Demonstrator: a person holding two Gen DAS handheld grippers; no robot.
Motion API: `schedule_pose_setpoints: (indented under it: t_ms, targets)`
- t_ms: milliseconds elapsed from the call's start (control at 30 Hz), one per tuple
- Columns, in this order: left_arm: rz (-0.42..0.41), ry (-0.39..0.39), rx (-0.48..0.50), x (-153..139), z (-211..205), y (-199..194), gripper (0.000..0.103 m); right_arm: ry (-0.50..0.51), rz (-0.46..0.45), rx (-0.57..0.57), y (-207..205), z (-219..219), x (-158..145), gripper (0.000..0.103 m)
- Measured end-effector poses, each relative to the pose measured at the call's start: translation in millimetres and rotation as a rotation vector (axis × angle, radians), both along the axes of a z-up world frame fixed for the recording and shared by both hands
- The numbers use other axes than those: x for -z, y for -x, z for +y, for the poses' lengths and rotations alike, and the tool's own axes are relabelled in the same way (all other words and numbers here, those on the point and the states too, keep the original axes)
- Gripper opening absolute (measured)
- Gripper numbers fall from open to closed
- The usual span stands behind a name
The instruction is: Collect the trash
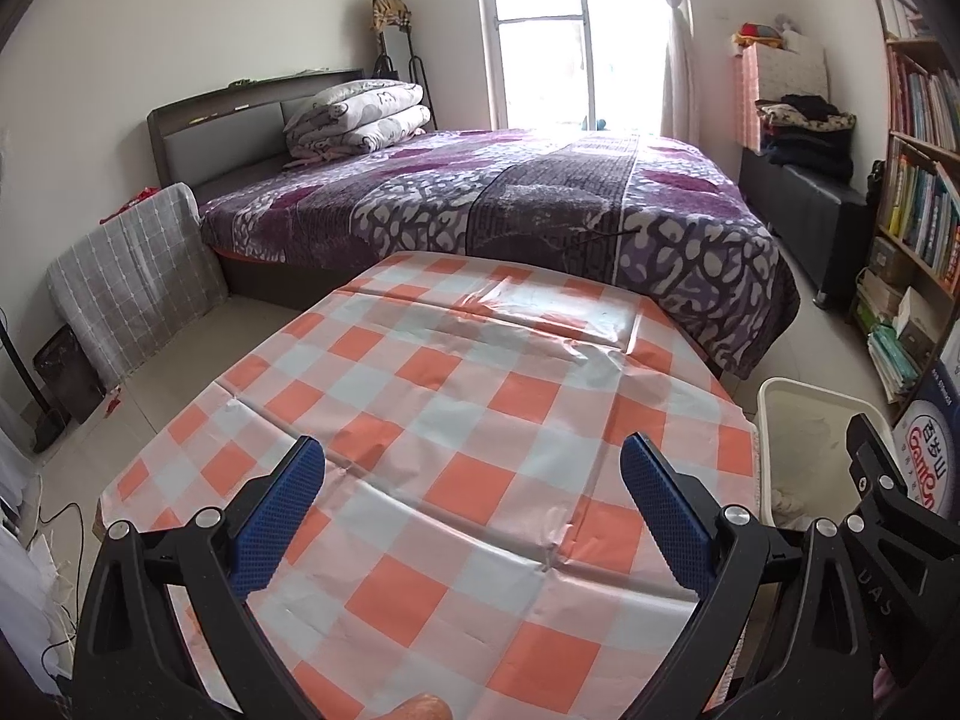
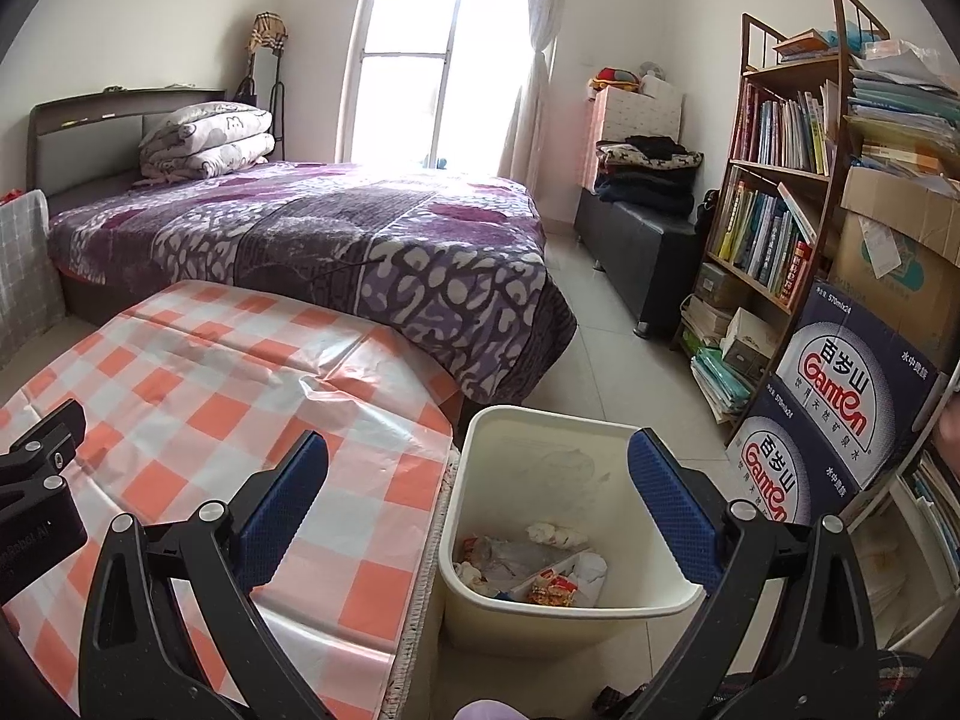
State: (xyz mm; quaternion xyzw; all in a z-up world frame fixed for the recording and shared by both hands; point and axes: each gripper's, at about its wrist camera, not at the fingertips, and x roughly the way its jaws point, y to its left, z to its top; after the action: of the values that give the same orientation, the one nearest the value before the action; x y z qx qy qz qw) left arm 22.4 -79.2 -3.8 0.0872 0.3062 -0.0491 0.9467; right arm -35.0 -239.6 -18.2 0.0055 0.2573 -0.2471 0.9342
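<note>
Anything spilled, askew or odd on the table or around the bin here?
Nothing stands out. The checked tablecloth is creased but bare, the bin stands upright beside the table with wrappers and tissues inside, and both grippers are open and empty.

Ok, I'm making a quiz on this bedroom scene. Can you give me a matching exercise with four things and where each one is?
Things:
1. bin
2. folded quilt
3. wrappers
4. water cartons

Places:
A. at the head of the bed
B. on the floor beside the table
C. stacked by the bookshelf
D. inside the bin

Pairs: 1-B, 2-A, 3-D, 4-C
</note>
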Motion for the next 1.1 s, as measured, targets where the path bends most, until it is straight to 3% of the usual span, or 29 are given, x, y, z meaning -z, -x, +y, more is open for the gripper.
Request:
schedule_pose_setpoints:
  t_ms: [1100]
  targets:
    - [0.009,-0.002,-0.003,0.1,-4.3,-1.0,0.096,-0.016,0.018,0.0,1.3,1.3,9.7,0.096]
